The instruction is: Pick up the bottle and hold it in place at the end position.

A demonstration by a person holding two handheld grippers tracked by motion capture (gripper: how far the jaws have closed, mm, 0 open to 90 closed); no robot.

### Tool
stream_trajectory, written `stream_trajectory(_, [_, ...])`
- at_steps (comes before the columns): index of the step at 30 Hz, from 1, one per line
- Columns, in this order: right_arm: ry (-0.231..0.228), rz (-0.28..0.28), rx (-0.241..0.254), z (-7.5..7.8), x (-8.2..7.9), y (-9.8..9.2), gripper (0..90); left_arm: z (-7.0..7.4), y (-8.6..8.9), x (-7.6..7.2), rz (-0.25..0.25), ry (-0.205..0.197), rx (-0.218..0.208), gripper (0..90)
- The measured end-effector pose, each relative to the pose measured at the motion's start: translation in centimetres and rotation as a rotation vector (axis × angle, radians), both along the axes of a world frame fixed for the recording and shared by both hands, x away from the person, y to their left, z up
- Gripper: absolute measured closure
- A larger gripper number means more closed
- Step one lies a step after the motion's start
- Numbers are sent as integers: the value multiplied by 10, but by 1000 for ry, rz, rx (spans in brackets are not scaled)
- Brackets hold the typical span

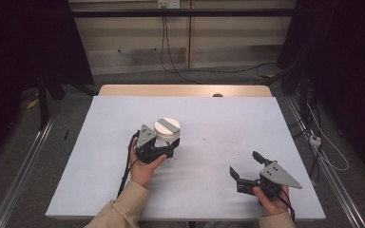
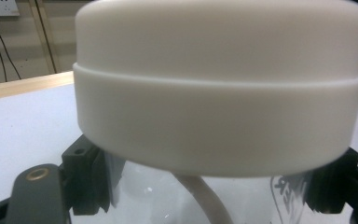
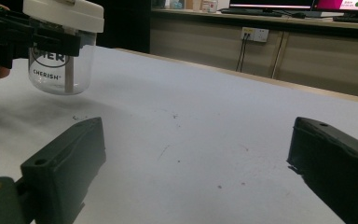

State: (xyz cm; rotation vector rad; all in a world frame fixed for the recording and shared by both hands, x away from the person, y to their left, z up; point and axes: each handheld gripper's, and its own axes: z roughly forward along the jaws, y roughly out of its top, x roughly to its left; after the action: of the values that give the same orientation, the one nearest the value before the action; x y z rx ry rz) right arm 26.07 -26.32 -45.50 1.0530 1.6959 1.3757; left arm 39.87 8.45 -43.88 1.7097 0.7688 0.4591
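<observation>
Gripping clear jar (image 3: 60,70) (reads "CHERISH"), left gripper (image 1: 164,145); right gripper (image 1: 247,168) jaws wide.

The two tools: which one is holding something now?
The left tool is: its jaws clamp a clear jar with a white lid. The right tool stands open with nothing between its jaws.

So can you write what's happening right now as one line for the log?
left gripper: shut on clear jar, lifted | jar lid: white, on | right gripper: open, empty | table: white
</observation>
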Motion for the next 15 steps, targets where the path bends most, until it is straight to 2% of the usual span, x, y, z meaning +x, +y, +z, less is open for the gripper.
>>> stream_trajectory(15, [1,5,1,0,0,0,35,2,-9,12,-5,3,-5,187])
